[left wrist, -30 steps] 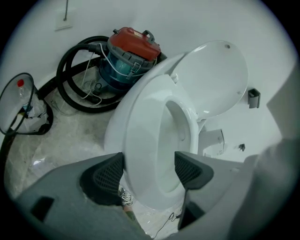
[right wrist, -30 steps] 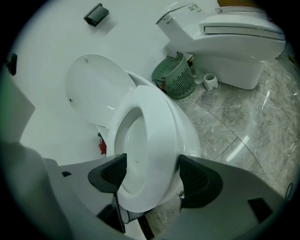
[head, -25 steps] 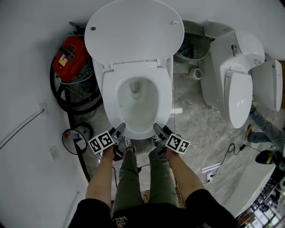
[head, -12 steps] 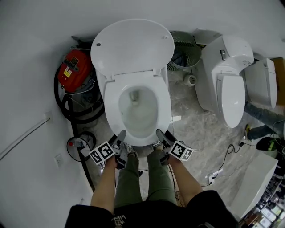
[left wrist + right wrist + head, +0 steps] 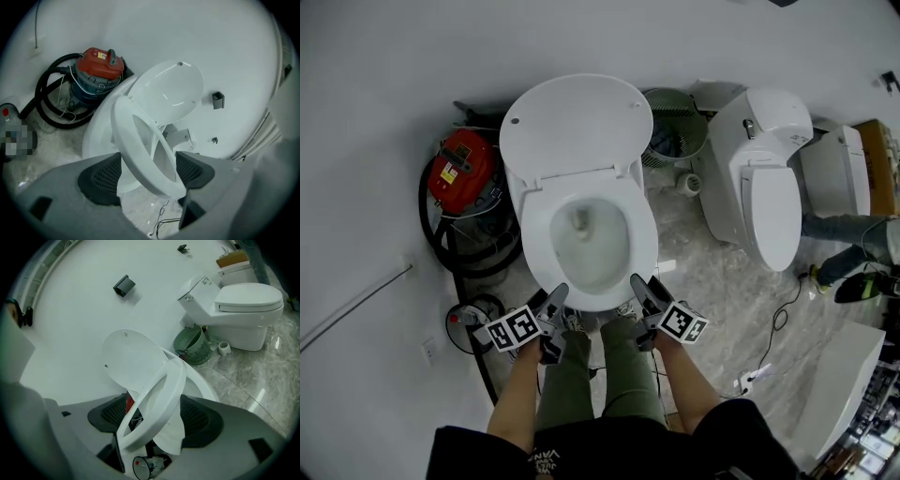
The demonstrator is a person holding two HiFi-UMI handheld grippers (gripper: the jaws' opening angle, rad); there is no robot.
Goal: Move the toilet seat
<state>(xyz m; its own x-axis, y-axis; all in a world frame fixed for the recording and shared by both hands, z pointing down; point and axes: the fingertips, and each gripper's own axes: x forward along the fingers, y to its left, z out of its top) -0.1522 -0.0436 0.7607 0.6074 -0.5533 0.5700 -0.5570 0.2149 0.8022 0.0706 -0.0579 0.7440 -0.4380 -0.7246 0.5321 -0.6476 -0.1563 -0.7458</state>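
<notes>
**Toilet seat** [image 5: 136,157]: stiff, glossy white ring, likely light but slippery. It is hanging tilted, its front lifted off the bowl's [image 5: 98,136] front edge and its rear staying by the upright lid [image 5: 168,89]. The left gripper [image 5: 147,171] and right gripper [image 5: 154,416] jaws are clamping its front curve, the best hold.

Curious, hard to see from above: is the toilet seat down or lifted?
Partly lifted: the toilet seat tilts up off the bowl, front edge raised, short of the upright lid.

Glossy, smooth toilet seat [image 5: 644,246]; polished, veined stone floor [image 5: 724,281].
</notes>
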